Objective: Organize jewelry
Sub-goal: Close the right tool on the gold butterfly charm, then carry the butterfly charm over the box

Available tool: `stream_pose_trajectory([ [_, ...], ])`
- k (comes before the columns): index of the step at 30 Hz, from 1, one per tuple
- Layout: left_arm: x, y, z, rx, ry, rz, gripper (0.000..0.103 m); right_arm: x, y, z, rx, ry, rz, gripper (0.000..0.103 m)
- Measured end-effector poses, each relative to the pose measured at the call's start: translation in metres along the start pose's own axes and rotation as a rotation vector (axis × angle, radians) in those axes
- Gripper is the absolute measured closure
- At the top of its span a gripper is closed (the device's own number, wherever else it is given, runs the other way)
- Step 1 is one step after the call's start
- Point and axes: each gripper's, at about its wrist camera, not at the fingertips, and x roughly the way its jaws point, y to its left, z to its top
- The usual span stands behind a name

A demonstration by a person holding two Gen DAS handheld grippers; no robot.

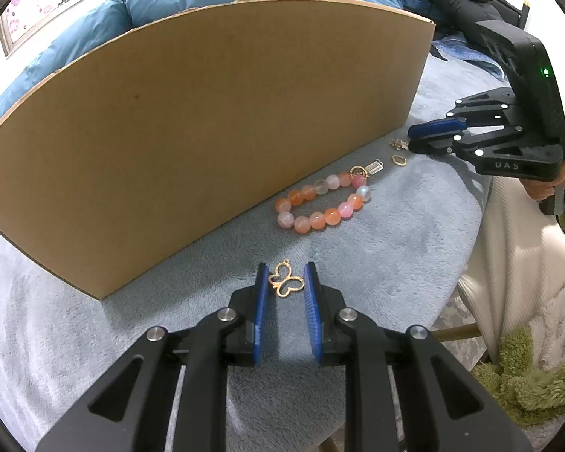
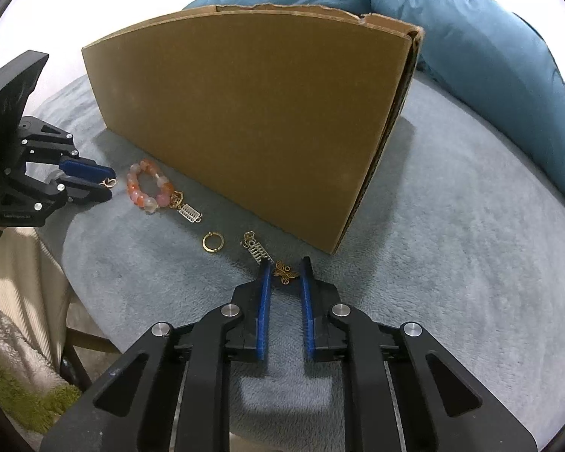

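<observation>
Two fisheye views, each looking forward and slightly down along its own gripper. The left wrist view sits low and close over the grey blanket (image 1: pixel 376 248), facing the cardboard box (image 1: pixel 207 132), with the right gripper (image 1: pixel 410 139) far off at its right edge. The right wrist view faces the same box (image 2: pixel 252 132) from the other end — the left gripper (image 2: pixel 109 186) shows at its left. Both share the box, blanket and bead bracelet (image 1: pixel 322 201).

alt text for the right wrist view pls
The right gripper, fingers apart, straddles a small bronze butterfly charm on a grey blanket, beside a cardboard box. Further left lie a gold ring, a beaded bracelet and the left gripper.
</observation>
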Motion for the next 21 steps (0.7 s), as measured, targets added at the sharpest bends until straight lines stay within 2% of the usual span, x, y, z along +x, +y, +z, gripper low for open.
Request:
stream_pose_trajectory([
  [12, -0.011, -0.008, -0.002, 0.013, -0.023, 0.017, 0.085, -0.028, 0.006, -0.006, 0.027, -0.035, -0.039, 0.09],
  [21, -0.04, -0.017, -0.004, 0.016, -0.08, 0.037, 0.085, -0.059, 0.016, -0.006, 0.062, -0.105, -0.064, 0.09],
])
